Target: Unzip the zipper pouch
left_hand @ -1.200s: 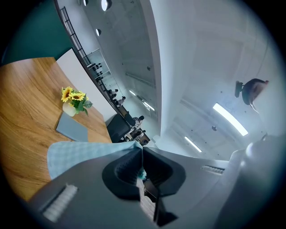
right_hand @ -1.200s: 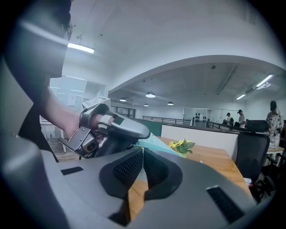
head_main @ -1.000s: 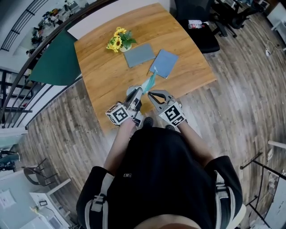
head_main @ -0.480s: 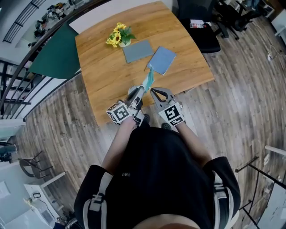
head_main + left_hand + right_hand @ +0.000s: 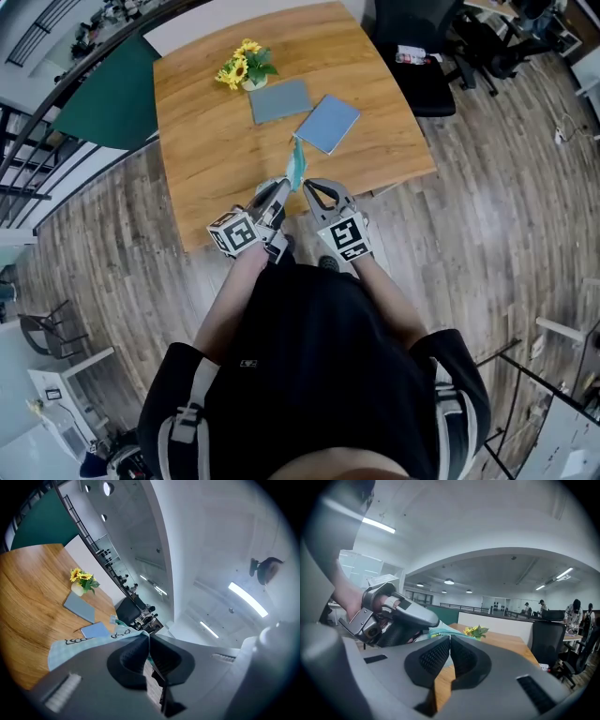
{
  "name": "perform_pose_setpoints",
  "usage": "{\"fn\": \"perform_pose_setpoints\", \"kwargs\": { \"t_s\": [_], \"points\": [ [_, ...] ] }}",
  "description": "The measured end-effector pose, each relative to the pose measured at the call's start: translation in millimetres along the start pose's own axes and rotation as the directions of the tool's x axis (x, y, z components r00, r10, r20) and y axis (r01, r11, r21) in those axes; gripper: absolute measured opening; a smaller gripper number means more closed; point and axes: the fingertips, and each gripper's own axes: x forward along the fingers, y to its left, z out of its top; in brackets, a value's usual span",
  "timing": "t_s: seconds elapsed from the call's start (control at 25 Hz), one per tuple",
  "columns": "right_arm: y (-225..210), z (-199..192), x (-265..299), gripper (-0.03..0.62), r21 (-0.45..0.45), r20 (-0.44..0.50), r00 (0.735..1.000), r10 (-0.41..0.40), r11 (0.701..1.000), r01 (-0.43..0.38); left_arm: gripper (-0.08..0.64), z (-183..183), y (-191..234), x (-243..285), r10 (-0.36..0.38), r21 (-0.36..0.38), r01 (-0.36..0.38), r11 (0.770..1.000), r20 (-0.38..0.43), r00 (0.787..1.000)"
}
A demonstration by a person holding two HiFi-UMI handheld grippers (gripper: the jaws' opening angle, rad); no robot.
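The pale teal fabric zipper pouch (image 5: 296, 169) is held up over the front edge of the wooden bench (image 5: 206, 141), its long axis running away from the person toward the blue-grey flat pad (image 5: 328, 123). Both grippers pinch its near end: the left gripper (image 5: 279, 190) is clamped flat on the fabric, and the right gripper (image 5: 308, 187) just beside it is pressed shut there too, though I cannot tell whether on the zip pull. They are equally near, so the coming move likely turns on drawing one along that axis while the other anchors.
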Motion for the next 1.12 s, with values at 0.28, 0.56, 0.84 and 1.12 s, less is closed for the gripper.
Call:
{"fn": "perform_pose_setpoints", "kwargs": {
  "t_s": [0.28, 0.56, 0.84, 1.12],
  "points": [
    [-9, -3, -1, 0.009, 0.024, -0.002, 1.0, -0.007, 1.0, 0.007, 0.006, -5, -5, 2, 0.011, 0.017, -0.011, 1.0, -0.006, 1.0],
    [-11, -4, 6, 0.011, 0.018, -0.011, 1.0, 0.015, 1.0, -0.015, 0.006, -4, -4, 2, 0.029, 0.032, -0.029, 0.999, -0.007, 1.0],
    [-15, -9, 13, 0.009, 0.039, -0.027, 0.999, 0.028, 0.999, -0.027, 0.006, -6, -1, 0, 0.047, 0.028, -0.047, 0.998, -0.004, 0.999],
    [-20, -13, 20, 0.009, 0.066, -0.032, 0.999, 0.03, 0.997, -0.028, 0.006, -7, 1, 0, 0.048, 0.016, -0.048, 0.999, 0.001, 0.999]
  ]
}}
